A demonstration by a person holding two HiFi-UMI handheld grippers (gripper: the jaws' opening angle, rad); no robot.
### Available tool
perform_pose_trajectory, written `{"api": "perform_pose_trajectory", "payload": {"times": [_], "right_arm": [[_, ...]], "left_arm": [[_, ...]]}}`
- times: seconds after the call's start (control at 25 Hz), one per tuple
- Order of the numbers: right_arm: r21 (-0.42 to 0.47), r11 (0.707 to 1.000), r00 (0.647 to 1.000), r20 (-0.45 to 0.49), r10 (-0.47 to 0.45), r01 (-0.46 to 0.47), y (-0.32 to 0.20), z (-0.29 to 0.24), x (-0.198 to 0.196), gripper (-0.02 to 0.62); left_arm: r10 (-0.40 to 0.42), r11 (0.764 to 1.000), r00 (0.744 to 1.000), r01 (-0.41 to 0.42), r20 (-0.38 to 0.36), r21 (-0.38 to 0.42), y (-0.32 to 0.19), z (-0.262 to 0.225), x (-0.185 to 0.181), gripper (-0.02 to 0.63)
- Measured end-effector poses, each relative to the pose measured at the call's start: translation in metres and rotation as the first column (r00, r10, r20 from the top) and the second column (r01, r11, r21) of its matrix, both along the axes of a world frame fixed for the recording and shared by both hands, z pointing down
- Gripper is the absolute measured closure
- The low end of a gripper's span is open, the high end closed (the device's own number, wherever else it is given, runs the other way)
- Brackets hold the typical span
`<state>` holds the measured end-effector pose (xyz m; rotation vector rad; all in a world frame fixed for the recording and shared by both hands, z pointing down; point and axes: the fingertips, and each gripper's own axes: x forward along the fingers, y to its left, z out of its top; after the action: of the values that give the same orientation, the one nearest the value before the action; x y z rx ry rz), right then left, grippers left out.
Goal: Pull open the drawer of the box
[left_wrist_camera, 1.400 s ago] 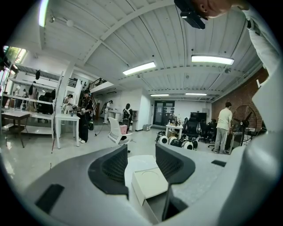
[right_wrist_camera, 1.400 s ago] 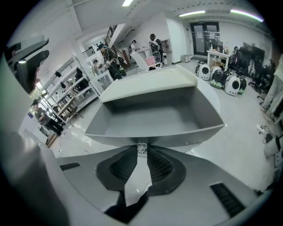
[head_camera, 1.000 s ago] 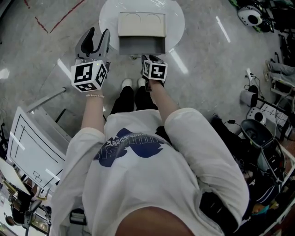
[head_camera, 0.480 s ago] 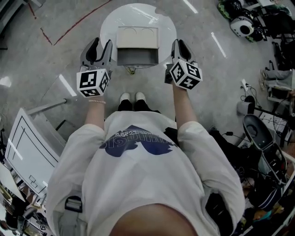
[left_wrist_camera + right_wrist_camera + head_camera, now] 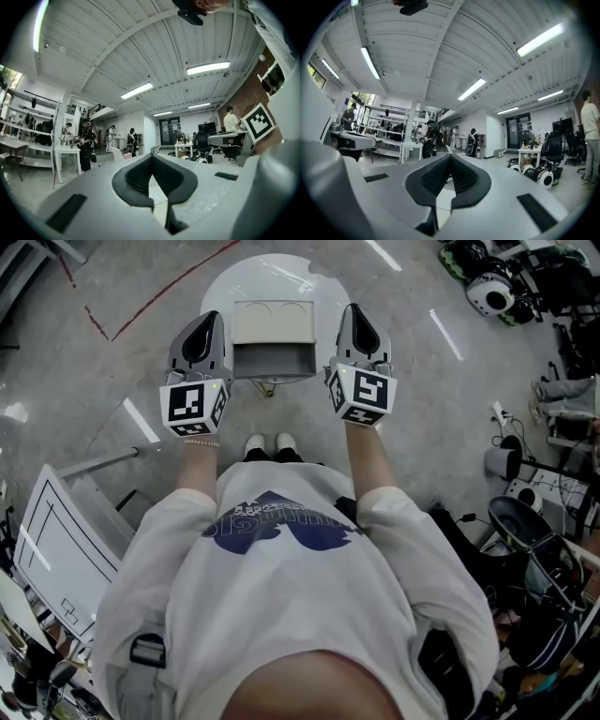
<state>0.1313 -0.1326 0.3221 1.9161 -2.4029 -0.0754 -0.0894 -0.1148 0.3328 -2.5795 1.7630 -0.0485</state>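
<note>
Standing on a round white counter (image 5: 225, 282), the cream box (image 5: 273, 322) had its drawer (image 5: 273, 360) pulled out toward the person, the grey inside of the drawer showing. The left tool (image 5: 201, 322) was held just beside the box's left side and the right tool (image 5: 357, 317) just beside its right side; whether either touched the box could not be told. In each gripper view the jaws were closed tip to tip, with nothing between them, pointing up and out into the room. Each tool carried a cube of black-and-white square markers, left cube (image 5: 194, 405) and right cube (image 5: 361, 395). Below the counter's near edge were the person's white shoes (image 5: 268, 443) on the grey floor (image 5: 112, 381), which bore a red line (image 5: 159, 294). The white T-shirt (image 5: 281, 615) had a dark blue print (image 5: 277, 521) whose lettering was too distorted to read.
</note>
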Motion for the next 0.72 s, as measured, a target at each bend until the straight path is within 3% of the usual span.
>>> {"api": "perform_pose_trajectory", "payload": {"times": [0.28,0.48,0.72], "right_arm": [[0.038,0.999,0.999,0.013,-0.039,0.039,-0.007,-0.015,-0.005,0.598],[0.039,0.988,0.988,-0.058,-0.144,0.146,-0.013,-0.013,-0.016,0.601],[0.069,0.985,0.985,-0.076,-0.153,0.158,-0.015,-0.018,-0.017,0.600]], "left_arm": [[-0.011,1.000,1.000,0.011,-0.006,0.007,-0.007,-0.004,0.001,0.600],[-0.011,1.000,1.000,0.011,-0.002,0.013,-0.018,-0.006,0.011,0.600],[0.002,1.000,1.000,-0.002,0.022,0.016,-0.024,-0.005,0.022,0.600]]}}
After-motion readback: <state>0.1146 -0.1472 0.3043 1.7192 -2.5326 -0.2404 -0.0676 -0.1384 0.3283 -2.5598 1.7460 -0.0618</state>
